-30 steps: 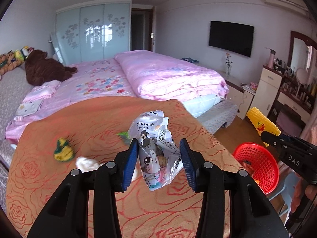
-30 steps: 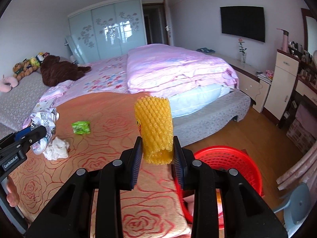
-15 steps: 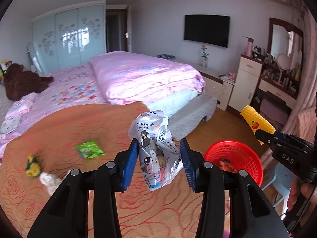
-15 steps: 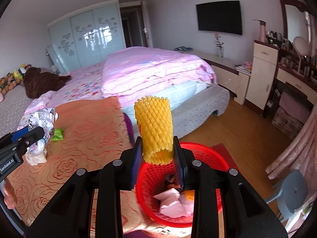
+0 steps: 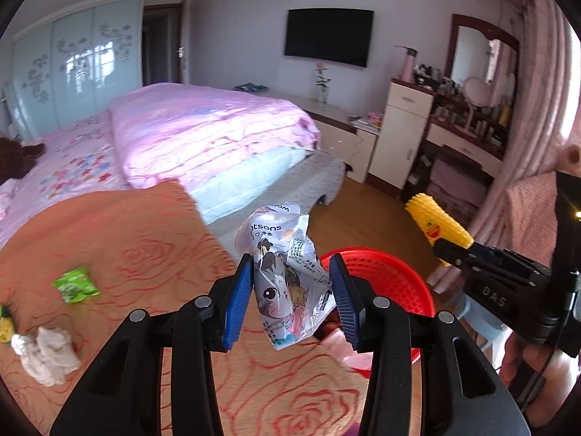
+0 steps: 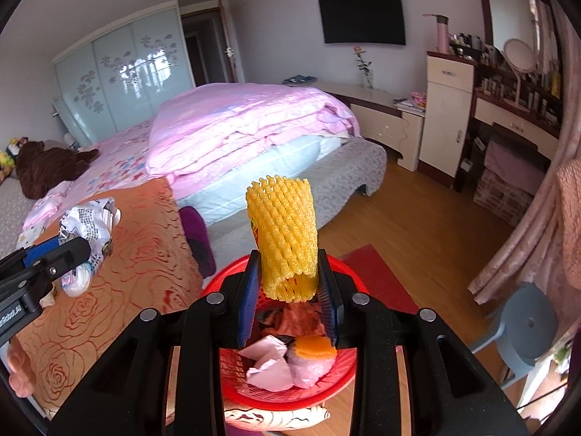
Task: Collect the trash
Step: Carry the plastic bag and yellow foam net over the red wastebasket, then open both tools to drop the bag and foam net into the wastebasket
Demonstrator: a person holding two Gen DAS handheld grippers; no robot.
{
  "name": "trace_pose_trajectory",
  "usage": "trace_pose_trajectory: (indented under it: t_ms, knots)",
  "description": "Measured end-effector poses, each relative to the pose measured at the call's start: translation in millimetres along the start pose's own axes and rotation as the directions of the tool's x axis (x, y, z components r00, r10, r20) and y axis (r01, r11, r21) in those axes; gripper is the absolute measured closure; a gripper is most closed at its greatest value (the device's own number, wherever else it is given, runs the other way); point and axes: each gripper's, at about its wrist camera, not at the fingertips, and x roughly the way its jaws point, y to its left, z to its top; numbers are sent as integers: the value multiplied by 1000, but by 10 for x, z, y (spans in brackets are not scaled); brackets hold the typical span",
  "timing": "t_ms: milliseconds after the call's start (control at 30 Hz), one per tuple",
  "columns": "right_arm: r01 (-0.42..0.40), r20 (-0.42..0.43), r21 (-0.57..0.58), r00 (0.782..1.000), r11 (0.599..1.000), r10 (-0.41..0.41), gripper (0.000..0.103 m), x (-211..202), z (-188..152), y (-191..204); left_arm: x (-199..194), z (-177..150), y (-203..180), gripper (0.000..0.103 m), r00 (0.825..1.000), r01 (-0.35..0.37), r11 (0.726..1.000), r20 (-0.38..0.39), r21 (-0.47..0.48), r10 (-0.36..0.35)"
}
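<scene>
Orange rose-patterned bedspread (image 5: 120, 239) carries a green packet (image 5: 74, 285) and white tissue (image 5: 45, 348) at left. Farther right, the left gripper (image 5: 290, 298) pinches a crumpled wrapper (image 5: 287, 276) beside the red basket (image 5: 395, 279), likely missing if released now. Rightmost, the right gripper (image 6: 288, 299) clamps yellow foam netting (image 6: 285, 232) above the basket; being light, it may bounce out.

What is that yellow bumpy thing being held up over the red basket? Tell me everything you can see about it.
The yellow foam net sleeve looks like soft, spongy mesh, the kind that wraps fruit. It is a short tube, bumpy all over, with a small red and yellow sticker on one side. It stands nearly upright, its lower part pinched between the blue-padded jaws of the right gripper. It hangs above the red basket, touching nothing but the jaws.
</scene>
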Motion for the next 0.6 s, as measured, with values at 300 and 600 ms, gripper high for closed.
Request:
trace_pose_trajectory:
  t_ms: [300, 600]
  knots:
    - [44, -23, 30, 999, 999, -43, 73, 151, -77, -205, 376, -13, -316, 62, 998, 27, 998, -52, 51, -24]
    - [66, -73, 42, 995, 997, -63, 73, 358, -176, -318, 702, -73, -423, 61, 988, 96, 994, -127, 50, -89]
